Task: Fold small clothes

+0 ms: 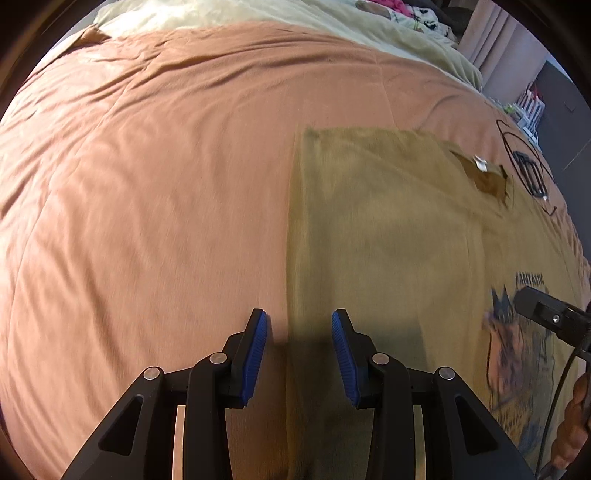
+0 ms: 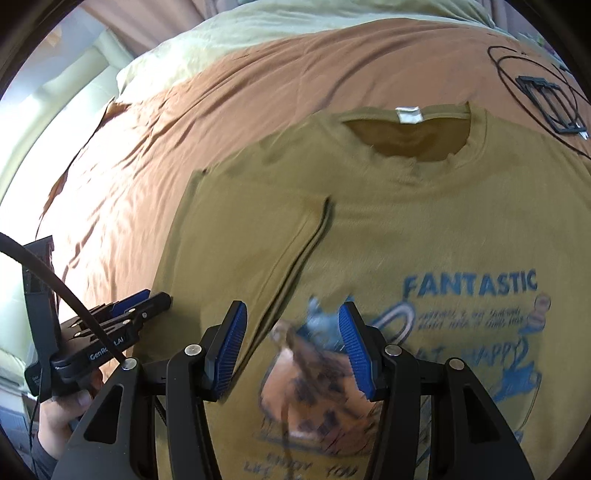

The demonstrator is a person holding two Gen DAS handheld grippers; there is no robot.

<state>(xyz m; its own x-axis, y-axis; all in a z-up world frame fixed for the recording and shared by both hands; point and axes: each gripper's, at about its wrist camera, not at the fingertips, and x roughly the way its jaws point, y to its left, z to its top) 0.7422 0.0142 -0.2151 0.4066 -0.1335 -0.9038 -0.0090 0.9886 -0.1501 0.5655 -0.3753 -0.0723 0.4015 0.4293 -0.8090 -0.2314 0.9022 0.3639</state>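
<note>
A mustard T-shirt (image 1: 388,229) (image 2: 406,221) with a blue "FANTASTIC" print lies flat, front up, on an orange bedcover (image 1: 147,184) (image 2: 221,110). Its left side is folded inward, which leaves a straight left edge. The collar (image 2: 406,136) with a white label points away from me. My left gripper (image 1: 299,317) (image 2: 147,299) hovers open over that folded left edge, nothing between its blue pads. Above the printed picture, my right gripper (image 2: 293,310) (image 1: 546,314) is open too and holds nothing.
A black cable loop with a flat black frame (image 1: 528,173) (image 2: 554,103) lies on the bedcover beyond the shirt's right shoulder. A cream blanket (image 1: 258,14) (image 2: 258,22) covers the far end of the bed. A hand (image 2: 62,417) grips the left tool.
</note>
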